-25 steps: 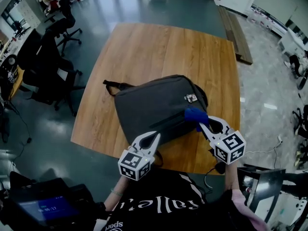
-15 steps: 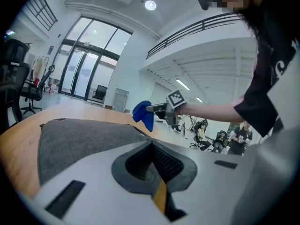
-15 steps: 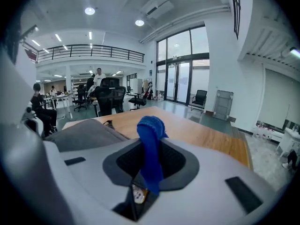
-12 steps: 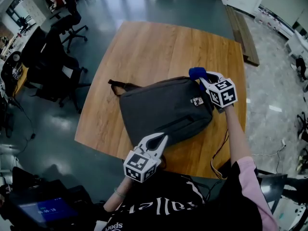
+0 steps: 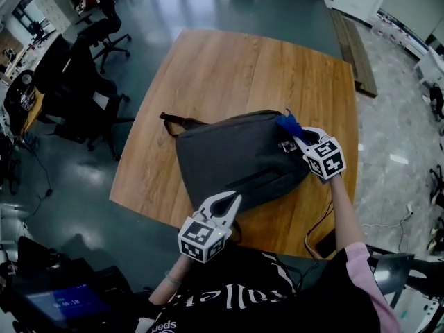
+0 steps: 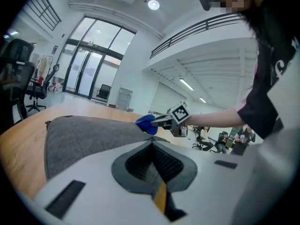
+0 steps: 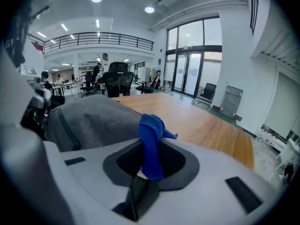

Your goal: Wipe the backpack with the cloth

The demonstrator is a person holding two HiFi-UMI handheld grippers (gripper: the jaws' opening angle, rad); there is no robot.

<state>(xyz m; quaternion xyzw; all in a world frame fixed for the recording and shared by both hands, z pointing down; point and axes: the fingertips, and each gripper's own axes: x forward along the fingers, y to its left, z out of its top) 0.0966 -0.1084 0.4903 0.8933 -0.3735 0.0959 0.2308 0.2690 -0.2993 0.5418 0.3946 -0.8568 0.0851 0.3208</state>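
**Blue cloth reaches the corner of a grey backpack**

At the pack's 7 o'clock, over the near edge of the wooden surface [image 5: 229,68], the left gripper [image 5: 234,198] hovers with its jaws closed together on nothing, their tips just beside the bag's lower edge. It does not appear to be pressing down. The backpack [image 5: 236,155] lies flat in the middle, toward the 5 o'clock part of the surface. At the pack's 2 o'clock corner the right gripper [image 5: 293,133] has its jaws clamped on a bunched blue cloth [image 5: 286,122]. A short tuft pokes out past the tips, right at the bag's rim; whether it presses the fabric cannot be told.

With nothing pinning the pack, a firm stroke would likely drag it across the smooth wood rather than clean it. The tuft is small, so the hard jaw tips may scrape the fabric, and it could catch on the small tag [image 5: 283,145] close by and be pulled from the pinch.

The backpack is soft, dark grey woven cloth, face up. A slanted zip [image 5: 244,180] crosses its lower half, and a dark strap [image 5: 173,121] trails out at 10 o'clock. No stain shows on it.
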